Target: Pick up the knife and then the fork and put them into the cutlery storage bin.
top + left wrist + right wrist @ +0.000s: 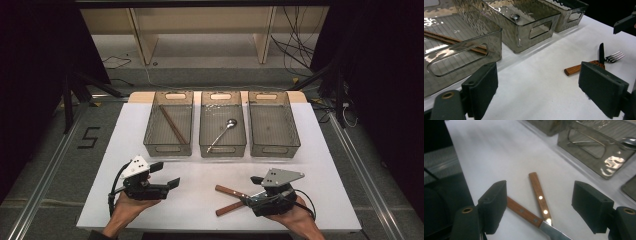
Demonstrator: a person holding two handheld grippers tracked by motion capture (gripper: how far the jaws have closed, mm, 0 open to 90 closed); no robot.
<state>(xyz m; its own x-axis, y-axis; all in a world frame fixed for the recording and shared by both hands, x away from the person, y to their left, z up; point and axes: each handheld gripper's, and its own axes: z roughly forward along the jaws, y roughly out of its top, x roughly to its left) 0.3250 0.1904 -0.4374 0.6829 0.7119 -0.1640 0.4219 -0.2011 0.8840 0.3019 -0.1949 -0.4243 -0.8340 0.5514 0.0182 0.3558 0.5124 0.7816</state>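
Note:
A wood-handled knife point(524, 212) and a wood-handled fork point(539, 194) lie crossed on the white table point(200, 190) at the front right. My right gripper point(250, 192) is open and sits just right of them, with its jaws on either side of the crossing point(541, 210). My left gripper point(167, 175) is open and empty at the front left, pointing right. From the left gripper point(541, 92) I see the fork's tines point(615, 57), its handle point(574, 70) and the dark knife blade point(601, 51).
Three clear bins stand in a row at the back. The left bin point(167, 148) holds brown chopsticks point(173, 125), the middle bin point(222, 149) holds a metal spoon point(222, 132), and the right bin point(275, 149) holds nothing. Bare table lies between bins and grippers.

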